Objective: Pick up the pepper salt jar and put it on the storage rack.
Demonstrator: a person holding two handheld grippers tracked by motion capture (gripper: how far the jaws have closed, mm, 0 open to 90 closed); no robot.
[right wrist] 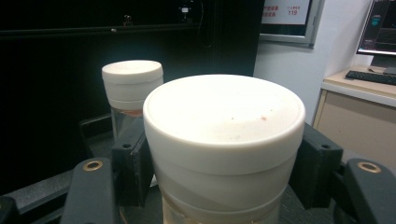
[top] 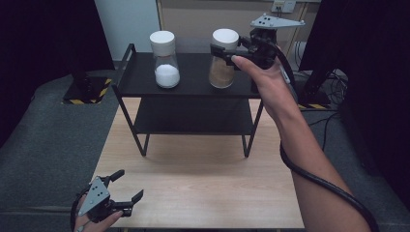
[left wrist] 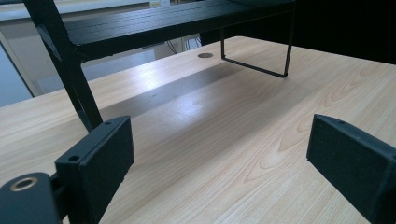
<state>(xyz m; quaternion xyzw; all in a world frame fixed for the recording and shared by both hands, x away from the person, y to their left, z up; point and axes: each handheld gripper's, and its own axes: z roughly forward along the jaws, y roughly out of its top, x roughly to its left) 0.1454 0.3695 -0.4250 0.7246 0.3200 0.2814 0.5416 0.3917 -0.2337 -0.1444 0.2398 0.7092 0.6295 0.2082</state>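
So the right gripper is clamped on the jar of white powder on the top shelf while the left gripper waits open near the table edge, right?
Not quite. The right gripper is clamped on the jar of brown powder, as the high view shows; the jar of white powder stands free beside it on the top shelf. The left gripper does wait open.

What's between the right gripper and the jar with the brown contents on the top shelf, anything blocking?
Nothing visible. The right gripper is already shut on the brown-filled jar just under its white lid, a pad on each side. The jar of white powder stands apart to the side on the black shelf.
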